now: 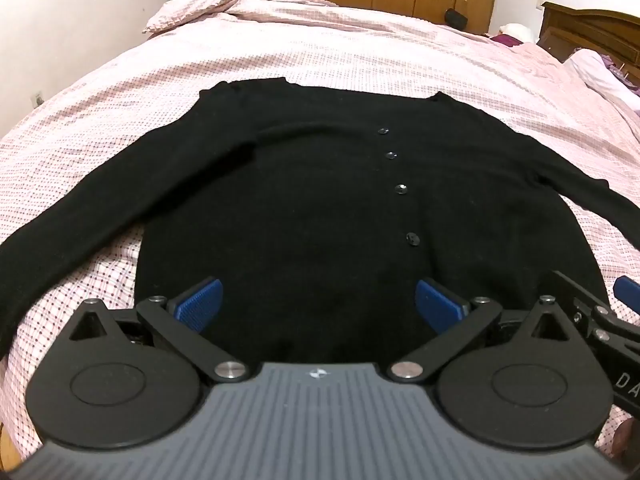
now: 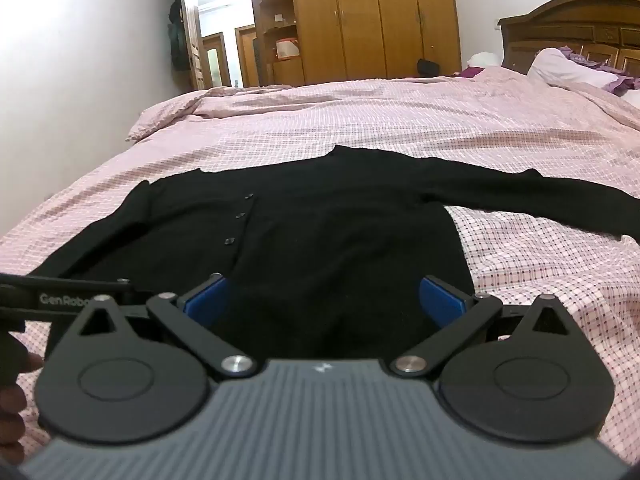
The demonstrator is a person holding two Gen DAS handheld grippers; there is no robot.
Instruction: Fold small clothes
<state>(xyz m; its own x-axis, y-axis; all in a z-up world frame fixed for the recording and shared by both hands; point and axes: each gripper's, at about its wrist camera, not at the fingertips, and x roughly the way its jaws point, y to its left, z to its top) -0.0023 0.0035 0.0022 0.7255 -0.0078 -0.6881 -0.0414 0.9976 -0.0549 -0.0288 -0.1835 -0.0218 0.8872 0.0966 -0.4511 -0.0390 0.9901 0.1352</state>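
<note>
A black buttoned cardigan (image 1: 304, 200) lies flat on the bed, front up, both sleeves spread out to the sides. It also shows in the right wrist view (image 2: 344, 240). My left gripper (image 1: 318, 300) is open, its blue pads wide apart, over the left part of the cardigan's near hem. My right gripper (image 2: 324, 298) is open over the right part of the near hem. Neither holds anything. The right gripper's edge shows at the right of the left wrist view (image 1: 600, 320).
The bed has a pink checked cover (image 1: 360, 52). A folded duvet (image 2: 192, 112) lies at the far left end. Pillows (image 2: 568, 68) and a wooden headboard (image 2: 580, 28) are at the right. A wooden wardrobe (image 2: 376, 16) stands behind.
</note>
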